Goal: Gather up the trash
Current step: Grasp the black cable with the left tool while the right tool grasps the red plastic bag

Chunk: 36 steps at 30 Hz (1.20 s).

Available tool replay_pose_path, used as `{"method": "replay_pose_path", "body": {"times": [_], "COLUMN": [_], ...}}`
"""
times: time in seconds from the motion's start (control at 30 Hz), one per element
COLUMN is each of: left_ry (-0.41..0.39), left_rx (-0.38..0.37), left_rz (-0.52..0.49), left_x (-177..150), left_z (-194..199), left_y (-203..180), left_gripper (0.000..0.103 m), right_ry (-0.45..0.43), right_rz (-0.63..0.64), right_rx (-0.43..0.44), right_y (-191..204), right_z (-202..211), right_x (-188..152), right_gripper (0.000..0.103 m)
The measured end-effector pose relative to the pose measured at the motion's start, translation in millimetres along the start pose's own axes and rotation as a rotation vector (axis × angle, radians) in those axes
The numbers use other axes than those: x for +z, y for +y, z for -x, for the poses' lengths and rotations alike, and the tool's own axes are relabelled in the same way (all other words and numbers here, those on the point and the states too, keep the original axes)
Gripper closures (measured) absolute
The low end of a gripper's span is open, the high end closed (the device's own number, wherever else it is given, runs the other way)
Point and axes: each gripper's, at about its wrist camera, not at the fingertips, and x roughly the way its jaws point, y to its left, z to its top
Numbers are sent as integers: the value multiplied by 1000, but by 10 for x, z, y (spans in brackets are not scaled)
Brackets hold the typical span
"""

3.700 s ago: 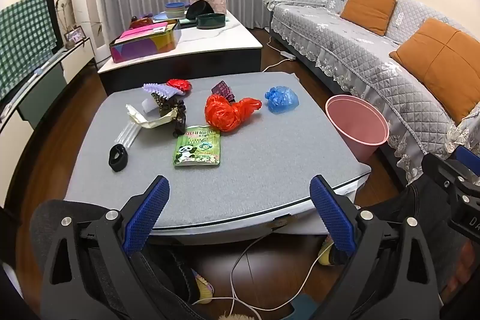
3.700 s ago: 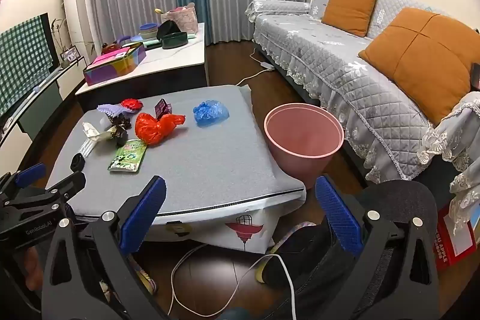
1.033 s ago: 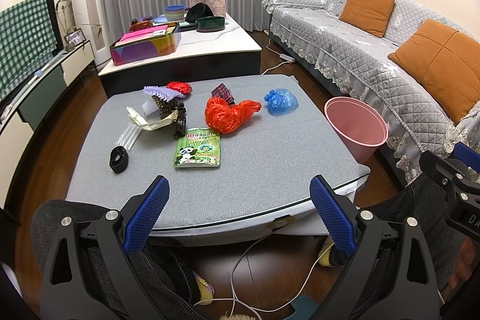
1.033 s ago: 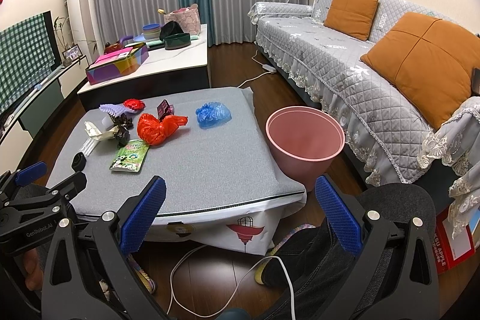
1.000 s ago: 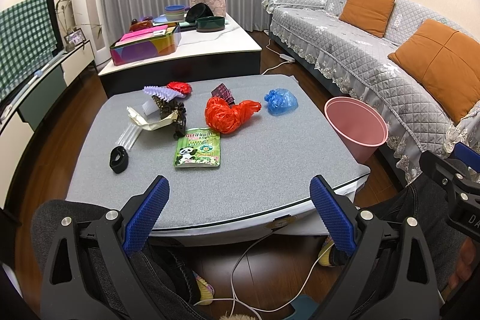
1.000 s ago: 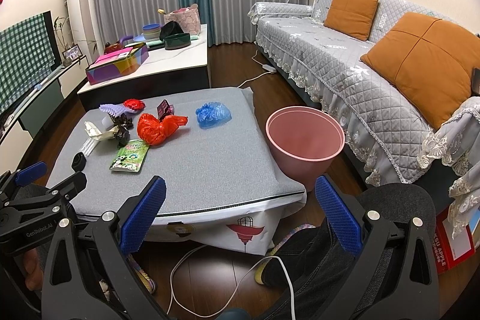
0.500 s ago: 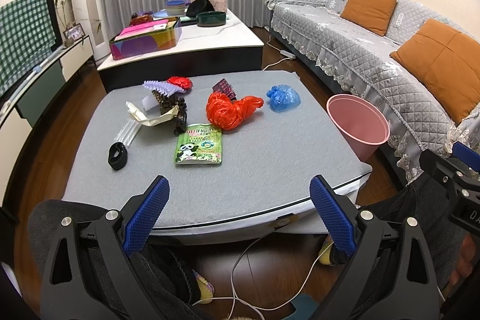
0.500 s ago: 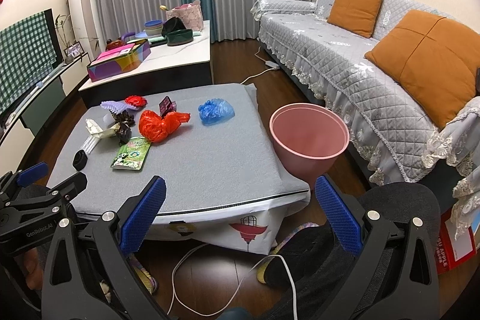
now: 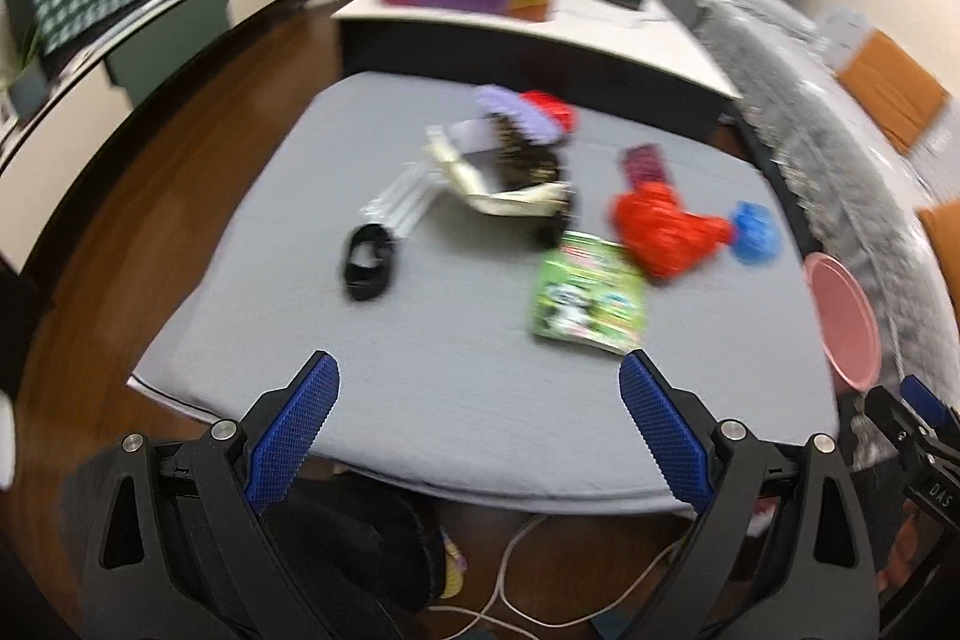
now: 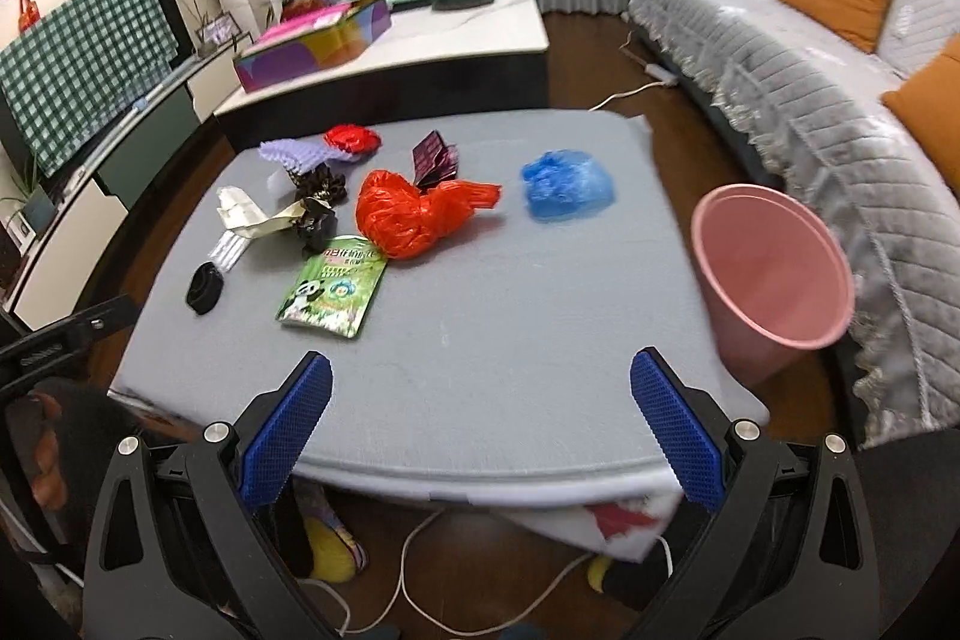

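Observation:
Trash lies on a grey table [image 10: 510, 340]: a red plastic bag [image 10: 414, 211], a blue plastic bag [image 10: 567, 184], a green panda packet [image 10: 333, 286], a black ring [image 10: 204, 287], cream wrapping [image 10: 252, 214], a purple piece [image 10: 294, 153] and a dark wrapper [image 10: 433, 154]. The pink bin [image 10: 774, 274] stands on the floor right of the table. My left gripper [image 9: 474, 436] is open and empty over the table's near edge; its view shows the packet [image 9: 588, 301] and the ring [image 9: 367, 263]. My right gripper [image 10: 480, 430] is open and empty at the near edge.
A grey sofa [image 10: 780, 58] with orange cushions runs along the right. A white low table [image 10: 420, 34] with a colourful box and bowls stands behind. Cables lie on the wooden floor under the near edge.
Both grippers have moved forward and closer to the table. The left view has swung to the left and is blurred by motion. Both stay open.

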Motion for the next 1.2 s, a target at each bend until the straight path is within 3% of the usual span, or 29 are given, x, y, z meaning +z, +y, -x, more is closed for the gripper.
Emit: {"method": "replay_pose_path", "body": {"times": [0.13, 0.23, 0.43, 0.67, 0.83, 0.93, 0.97, 1.0, 1.07, 1.1, 1.2], "left_ry": [46, 112, 263, 327, 389, 423, 425, 420, 408, 401, 392], "left_rx": [88, 112, 75, 70, 58, 51, 50, 45, 47, 45, 22], "left_rz": [28, 49, 96, 95, 121, 133, 138, 145, 162, 174, 211], "left_x": [278, 433, 532, 669, 657, 613, 601, 596, 605, 610, 618], "left_z": [-315, -634, -1273, -1650, -1865, -1956, -1965, -1966, -1930, -1913, -1899], "left_y": [257, 395, 534, 569, 599, 618, 622, 631, 667, 688, 763], "left_gripper": [11, 11, 14, 15, 15, 28, 38, 50, 63, 74, 87], "right_ry": [-1, 2, 57, 131, 169, 211, 216, 219, 218, 219, 211], "right_rz": [80, 162, 202, 250, 287, 234, 217, 198, 188, 192, 194], "right_rx": [-1, 6, 34, 5, -65, -48, -51, -41, -22, -15, -1], "right_y": [202, 377, 617, 852, 869, 763, 729, 695, 669, 662, 657], "right_z": [-436, -767, -1387, -1985, -2255, -2357, -2361, -2347, -2284, -2263, -2160], "right_x": [312, 520, 768, 845, 805, 762, 754, 749, 754, 756, 768], "right_gripper": [5, 5, 5, 5, 6, 18, 29, 33, 39, 42, 45]}}
